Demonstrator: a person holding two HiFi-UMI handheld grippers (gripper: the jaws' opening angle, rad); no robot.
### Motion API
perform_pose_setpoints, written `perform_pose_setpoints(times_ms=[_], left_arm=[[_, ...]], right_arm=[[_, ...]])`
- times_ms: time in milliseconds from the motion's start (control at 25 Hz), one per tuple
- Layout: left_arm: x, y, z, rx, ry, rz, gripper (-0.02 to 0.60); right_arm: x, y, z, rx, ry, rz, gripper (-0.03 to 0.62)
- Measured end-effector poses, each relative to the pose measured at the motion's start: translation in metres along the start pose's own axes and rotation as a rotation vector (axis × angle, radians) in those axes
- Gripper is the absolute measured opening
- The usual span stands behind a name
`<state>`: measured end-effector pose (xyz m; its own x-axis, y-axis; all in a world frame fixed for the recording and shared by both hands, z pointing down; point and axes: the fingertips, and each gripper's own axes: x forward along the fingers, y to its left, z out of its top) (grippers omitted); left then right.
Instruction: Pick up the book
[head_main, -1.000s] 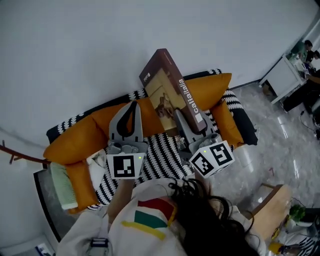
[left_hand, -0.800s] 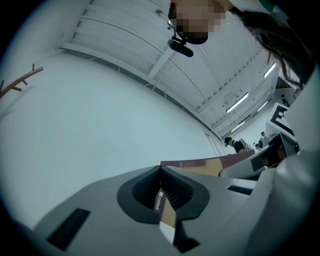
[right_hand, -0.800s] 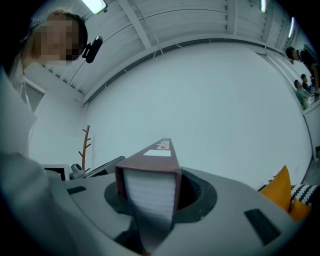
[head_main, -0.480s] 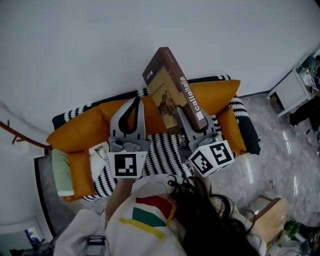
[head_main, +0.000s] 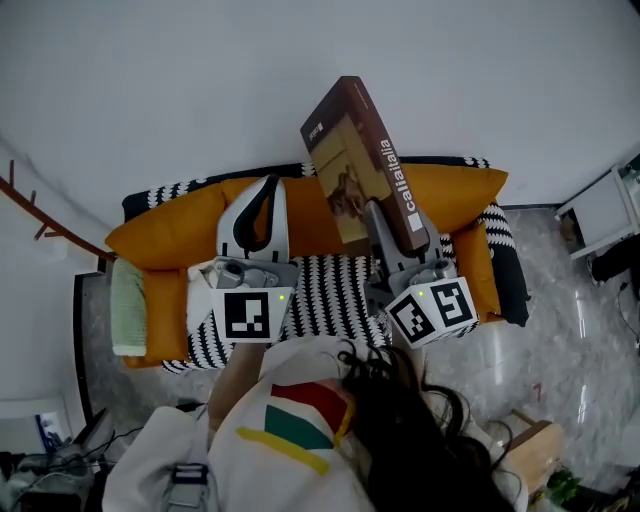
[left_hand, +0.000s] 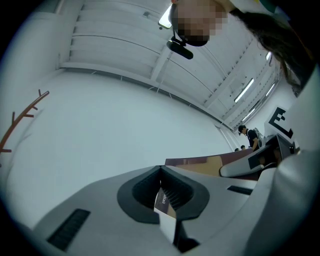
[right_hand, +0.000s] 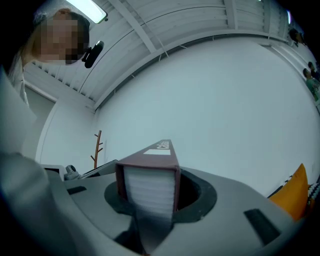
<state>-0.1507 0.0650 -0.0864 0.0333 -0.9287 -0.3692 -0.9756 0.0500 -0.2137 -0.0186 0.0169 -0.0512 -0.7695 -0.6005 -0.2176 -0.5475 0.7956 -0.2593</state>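
Book (head_main: 352, 150): off the sofa (head_main: 165, 228), in the air, held by its lower end. It slants up and away from the person, with its upper end showing against the white wall (head_main: 150, 90). Brown cover with a tan picture panel on the front face. The spine carries white lettering and is turned toward the head view's right.

Right hand-held gripper (head_main: 380, 222): jaws partly apart and closed on the book's lower end. In its own view (right_hand: 149, 186) the white page block and brown cover fill the gap between the pads, one pad against each cover.

Left hand-held gripper (head_main: 267, 190): to the left of the book and not touching it. Jaw tips meet and nothing is gripped between them. In its own view (left_hand: 161, 174) the book (left_hand: 200, 164) lies beyond the jaws, off to the right.

Sofa below both tools: orange cushions, and a black-and-white striped throw (head_main: 330, 292) over the seat.

Brown branch-like coat rack (right_hand: 96, 147) stands by the wall.
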Motion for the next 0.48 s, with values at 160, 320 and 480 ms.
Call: perform_pose_setpoints(times_ms=[160, 320, 480], left_arm=[[-0.0028, 0.0068, 0.0072, -0.012, -0.020, 0.015, 0.008], [-0.0033, 0.0029, 0.0090, -0.002, -0.028, 0.003, 0.008], [-0.0002, -0.0009, 0.0067, 0.008, -0.034, -0.002, 0.006]], right_arm=[[-0.0007, 0.0046, 0.0024, -0.004, -0.009, 0.004, 0.147], [-0.0039, 0.0020, 0.0033, 0.004, -0.021, -0.005, 0.147], [-0.0040, -0.0009, 0.0033, 0.001, -0.032, 0.002, 0.147]])
